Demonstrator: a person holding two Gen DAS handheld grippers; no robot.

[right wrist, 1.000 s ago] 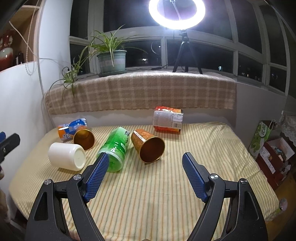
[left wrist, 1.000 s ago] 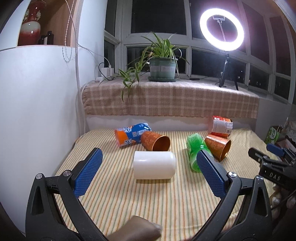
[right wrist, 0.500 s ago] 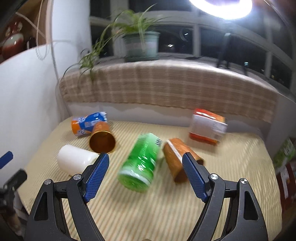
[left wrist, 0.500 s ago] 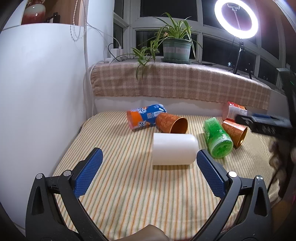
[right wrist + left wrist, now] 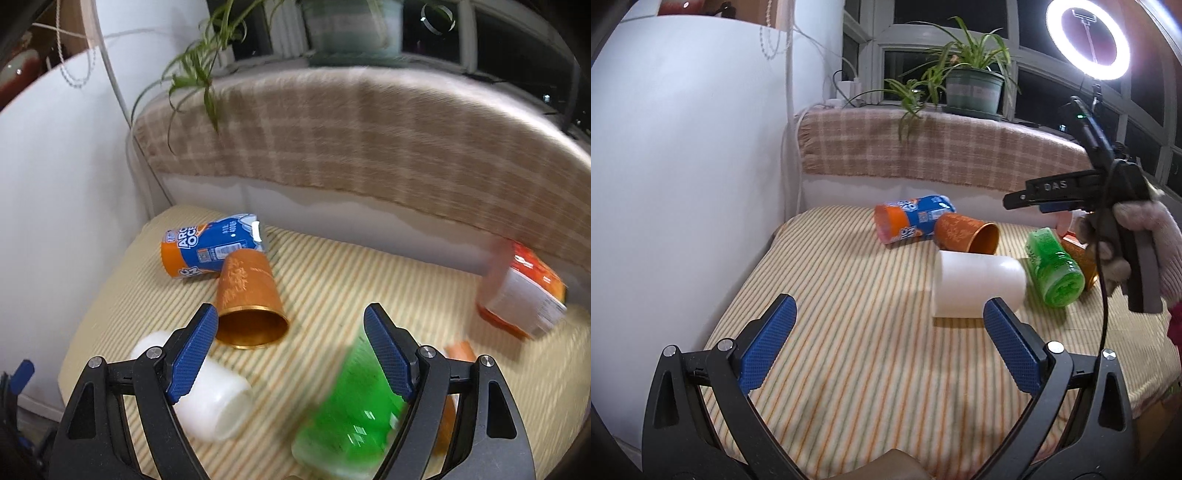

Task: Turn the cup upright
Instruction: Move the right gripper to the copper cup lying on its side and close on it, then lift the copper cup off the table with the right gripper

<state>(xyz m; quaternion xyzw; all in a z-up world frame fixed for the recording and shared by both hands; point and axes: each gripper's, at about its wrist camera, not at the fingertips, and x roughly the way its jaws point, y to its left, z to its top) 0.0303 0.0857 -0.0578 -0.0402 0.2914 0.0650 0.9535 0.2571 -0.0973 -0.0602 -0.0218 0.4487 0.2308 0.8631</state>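
Several cups lie on their sides on a striped table (image 5: pixel 849 350). A white cup (image 5: pixel 977 284) lies in the middle, just beyond my open left gripper (image 5: pixel 886 343). A copper cup (image 5: pixel 249 299) lies behind it with its mouth toward me, also in the left wrist view (image 5: pixel 967 234). A green cup (image 5: pixel 351 410) lies under my open right gripper (image 5: pixel 291 350), which hovers above the cups. The left wrist view shows the green cup (image 5: pixel 1052 273) and the right gripper's body (image 5: pixel 1108 192) held in a gloved hand.
A blue and orange can-shaped cup (image 5: pixel 210 247) lies at the back left. An orange and white cup (image 5: pixel 524 291) lies at the back right. A second copper cup (image 5: pixel 1082 258) lies behind the green one. A white wall (image 5: pixel 683 166) borders the left; a plaid-covered ledge (image 5: pixel 942 147) holds a plant.
My right gripper has moved forward, left and above the cups, tilting down over them. My left gripper has swung left, so the white cup now lies to its right.
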